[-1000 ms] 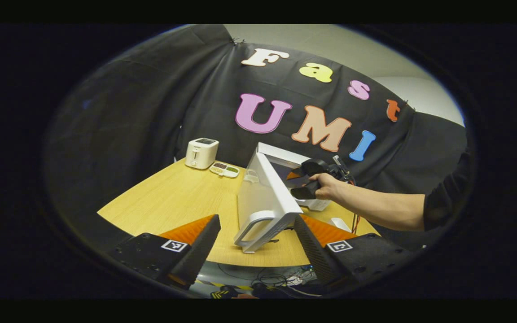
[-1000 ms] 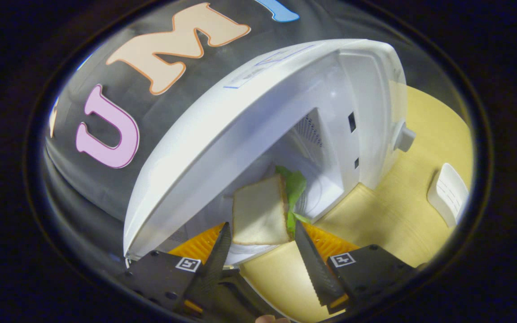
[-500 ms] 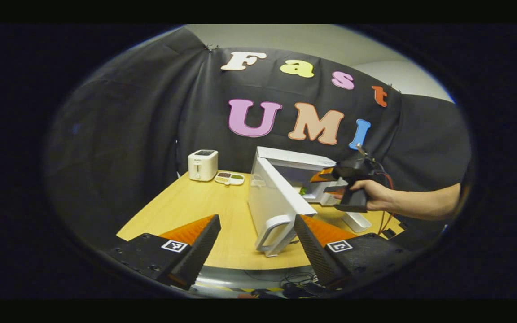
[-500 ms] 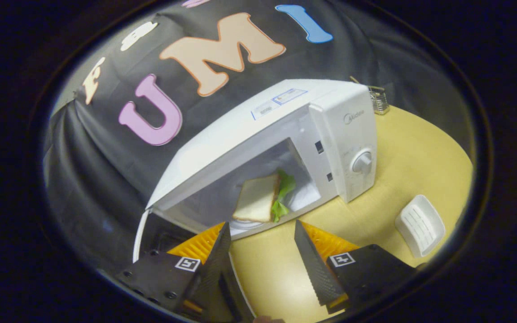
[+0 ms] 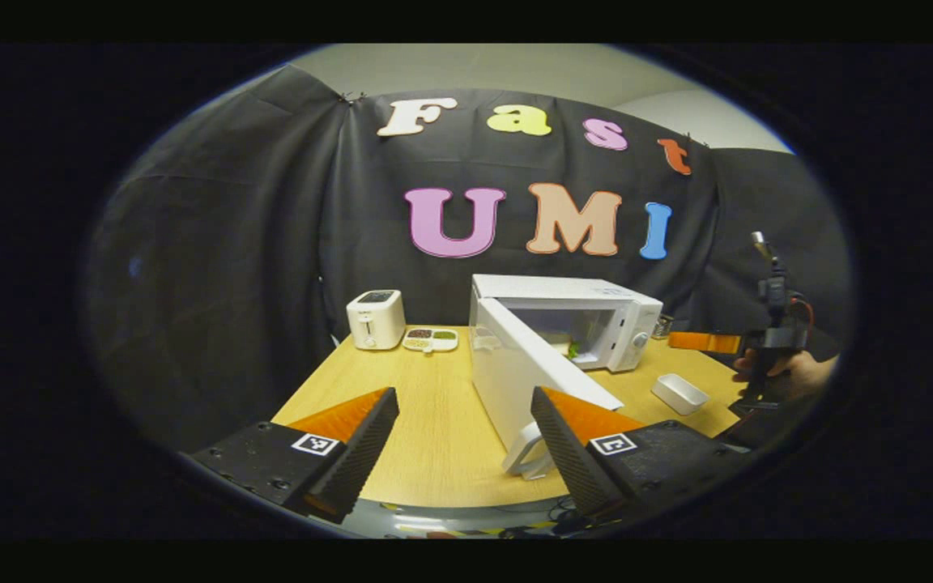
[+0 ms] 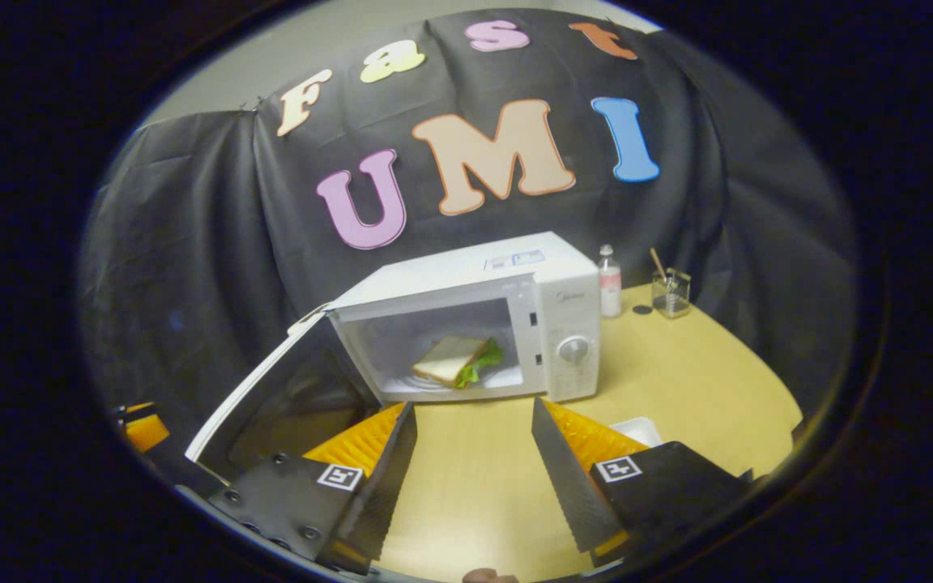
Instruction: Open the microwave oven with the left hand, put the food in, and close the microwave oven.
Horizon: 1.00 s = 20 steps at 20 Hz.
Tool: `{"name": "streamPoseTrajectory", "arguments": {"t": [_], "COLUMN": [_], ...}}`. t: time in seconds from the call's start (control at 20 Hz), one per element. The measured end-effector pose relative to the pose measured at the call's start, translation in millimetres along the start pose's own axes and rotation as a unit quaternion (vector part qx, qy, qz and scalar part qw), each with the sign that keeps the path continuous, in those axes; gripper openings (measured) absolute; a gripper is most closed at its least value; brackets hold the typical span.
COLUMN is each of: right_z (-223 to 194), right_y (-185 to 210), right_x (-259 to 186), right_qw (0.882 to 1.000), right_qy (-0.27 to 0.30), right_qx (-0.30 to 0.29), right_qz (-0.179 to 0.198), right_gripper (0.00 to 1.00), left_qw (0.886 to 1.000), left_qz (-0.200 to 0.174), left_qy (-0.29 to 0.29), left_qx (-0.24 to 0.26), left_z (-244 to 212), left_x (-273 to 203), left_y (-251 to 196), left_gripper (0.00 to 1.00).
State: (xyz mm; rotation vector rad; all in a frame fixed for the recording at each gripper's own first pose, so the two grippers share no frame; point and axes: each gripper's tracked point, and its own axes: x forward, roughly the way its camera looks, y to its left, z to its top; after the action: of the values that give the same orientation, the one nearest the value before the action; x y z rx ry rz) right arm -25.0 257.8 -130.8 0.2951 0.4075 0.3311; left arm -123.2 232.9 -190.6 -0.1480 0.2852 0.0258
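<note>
The round light-wood table (image 6: 701, 380) carries the boxy white microwave oven (image 6: 507, 275), which sits at about 12 o'clock from the right gripper (image 6: 473, 453), well apart from it. The microwave's white door (image 5: 527, 364) hangs wide open, swung out toward 9 o'clock in the right gripper view. In the left gripper view the door's handle (image 5: 525, 451) sits at 12 o'clock just ahead of the left gripper (image 5: 464, 441), right beside its right-side finger; can't tell if they touch. Inside the cavity lies the white-bread sandwich with green lettuce (image 6: 457, 362). Both grippers are spread apart and empty.

Compared with a second ago, the right gripper has backed way off: back then the sandwich was right at its fingertips, now it's deep in the oven and looks small. The left gripper has also pulled back from the door. The hand (image 5: 782, 374) holding the right gripper went from the oven's mouth out to 3 o'clock.
</note>
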Motion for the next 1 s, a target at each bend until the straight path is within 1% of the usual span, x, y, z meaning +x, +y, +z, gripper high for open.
{"name": "streamPoseTrajectory", "arguments": {"t": [0.05, 0.15, 0.2, 0.25, 0.35, 0.4, 0.45, 0.5, 0.55, 0.6, 0.65, 0.7, 0.75, 0.8, 0.85, 0.9, 0.95, 1.0], "right_z": [18, 52, 68, 87, 125, 143, 157, 172, 183, 194, 202, 209, 215, 220, 226, 235, 243, 248], "right_y": [-8, -22, -29, -33, -42, -46, -52, -57, -63, -68, -72, -79, -85, -89, -93, -96, -99, -102], "right_x": [-7, -24, -34, -43, -56, -62, -66, -69, -69, -71, -72, -71, -69, -67, -69, -71, -73, -73], "right_qw": [1.000, 0.996, 0.993, 0.990, 0.984, 0.982, 0.980, 0.978, 0.976, 0.975, 0.973, 0.971, 0.969, 0.968, 0.966, 0.965, 0.963, 0.962], "right_qy": [-0.024, -0.070, -0.088, -0.106, -0.145, -0.162, -0.173, -0.183, -0.191, -0.201, -0.207, -0.213, -0.217, -0.220, -0.224, -0.230, -0.235, -0.238], "right_qx": [-0.018, -0.056, -0.070, -0.077, -0.083, -0.077, -0.068, -0.062, -0.058, -0.055, -0.057, -0.063, -0.074, -0.084, -0.090, -0.095, -0.101, -0.106], "right_qz": [-0.008, -0.026, -0.038, -0.047, -0.062, -0.066, -0.074, -0.079, -0.083, -0.080, -0.082, -0.084, -0.089, -0.089, -0.087, -0.085, -0.084, -0.085], "right_gripper": [0.77, 0.77, 0.88, 0.77, 0.77, 0.77, 0.77, 0.77, 0.77, 0.77, 0.77, 0.77, 0.99, 0.77, 0.87, 0.88, 0.77, 0.77], "left_qw": [1.000, 1.000, 1.000, 1.000, 1.000, 1.000, 1.000, 1.000, 1.000, 0.999, 0.999, 0.999, 0.997, 0.996, 0.996, 0.996, 0.997, 0.997], "left_qz": [-0.005, -0.008, -0.010, -0.013, -0.012, -0.012, -0.009, -0.006, 0.000, 0.008, 0.016, 0.033, 0.057, 0.062, 0.051, 0.043, 0.036, 0.041], "left_qy": [-0.003, -0.001, 0.000, 0.003, 0.002, 0.002, 0.010, 0.018, 0.024, 0.034, 0.041, 0.040, 0.049, 0.057, 0.062, 0.062, 0.057, 0.056], "left_qx": [-0.004, -0.014, -0.018, -0.021, -0.026, -0.026, -0.020, -0.014, -0.008, -0.003, 0.000, 0.000, -0.006, -0.016, -0.029, -0.037, -0.033, -0.017], "left_z": [3, 0, -2, -4, -5, -4, -9, -13, -15, -20, -23, -21, -25, -29, -30, -32, -30, -29], "left_x": [5, 15, 21, 25, 32, 36, 40, 44, 47, 50, 51, 50, 55, 59, 59, 61, 61, 61], "left_y": [0, 4, 4, 3, 1, 0, -1, -3, -4, -3, -3, -1, 3, -3, -14, -27, -38, -42], "left_gripper": [0.97, 0.97, 0.94, 0.97, 0.97, 0.94, 0.97, 0.97, 0.90, 0.79, 0.56, 0.33, 0.10, 0.08, 0.00, 0.00, 0.00, 0.00]}}
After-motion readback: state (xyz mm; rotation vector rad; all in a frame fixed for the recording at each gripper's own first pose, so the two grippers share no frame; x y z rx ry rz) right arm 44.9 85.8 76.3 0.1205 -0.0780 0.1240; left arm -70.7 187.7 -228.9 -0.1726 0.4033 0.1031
